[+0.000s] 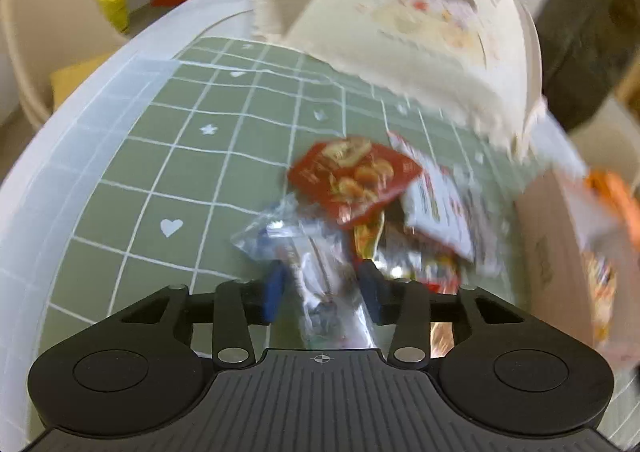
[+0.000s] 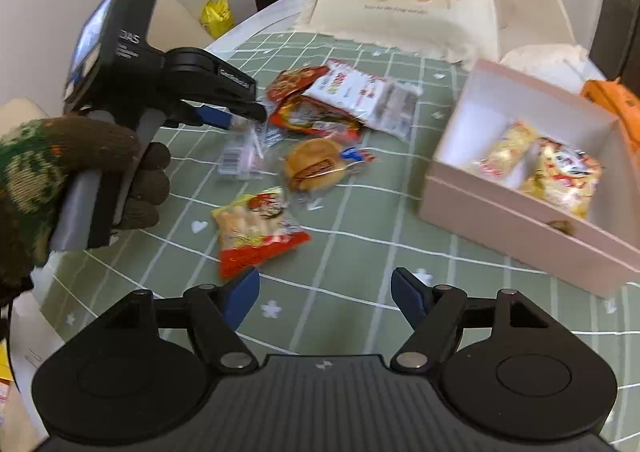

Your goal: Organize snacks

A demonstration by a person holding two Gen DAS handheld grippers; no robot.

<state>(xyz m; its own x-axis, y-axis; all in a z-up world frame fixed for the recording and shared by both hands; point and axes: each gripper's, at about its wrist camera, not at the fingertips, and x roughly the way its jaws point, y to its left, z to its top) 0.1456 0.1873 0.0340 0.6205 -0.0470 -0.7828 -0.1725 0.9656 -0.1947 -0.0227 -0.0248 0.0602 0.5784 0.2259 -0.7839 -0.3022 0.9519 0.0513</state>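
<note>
My left gripper is shut on a clear-wrapped snack packet, held just above the green checked tablecloth; the right wrist view shows the same gripper with the packet hanging from it. A red snack bag and a white bag lie just beyond. My right gripper is open and empty, low over the cloth. Ahead of it lie a yellow-red chip bag, a wrapped bun, and red and white bags. The pink box at right holds two yellow packets.
A cream chair back with a cartoon print stands at the table's far edge. An orange bag lies behind the box. Another cream chair and a yellow bag are off the table to the left.
</note>
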